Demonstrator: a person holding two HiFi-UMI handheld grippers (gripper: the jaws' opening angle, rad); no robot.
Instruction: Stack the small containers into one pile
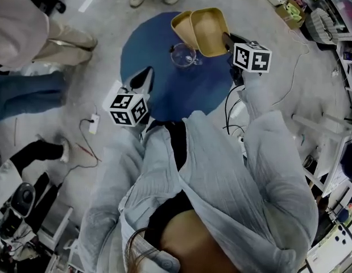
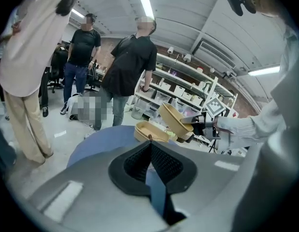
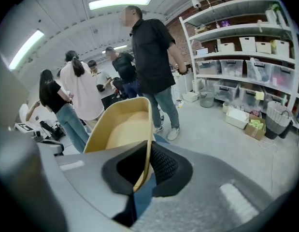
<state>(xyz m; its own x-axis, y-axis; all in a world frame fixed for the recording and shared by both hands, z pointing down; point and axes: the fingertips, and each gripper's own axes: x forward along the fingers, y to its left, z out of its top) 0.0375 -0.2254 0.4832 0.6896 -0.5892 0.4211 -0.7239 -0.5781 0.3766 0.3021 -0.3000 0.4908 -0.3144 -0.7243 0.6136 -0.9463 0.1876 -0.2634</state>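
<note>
Two tan oval containers are at the far side of the round blue table (image 1: pixel 181 98). One container (image 1: pixel 180 26) (image 2: pixel 150 131) rests on the table. The other container (image 1: pixel 210 30) (image 3: pixel 121 127) is lifted and tilted just to its right, overlapping its edge in the head view. My right gripper (image 1: pixel 226 38) (image 3: pixel 148 151) is shut on the near rim of the lifted container, whose wall runs between the pads. My left gripper (image 1: pixel 144 77) (image 2: pixel 150 146) hovers over the table's near left part with its jaws shut and nothing in them.
A clear glass cup (image 1: pixel 183 56) stands on the table just in front of the containers. People (image 2: pixel 127 71) stand beyond the table. Shelves with bins (image 3: pixel 246 47) line the right side. Cables and a power strip (image 1: pixel 94 123) lie on the floor at left.
</note>
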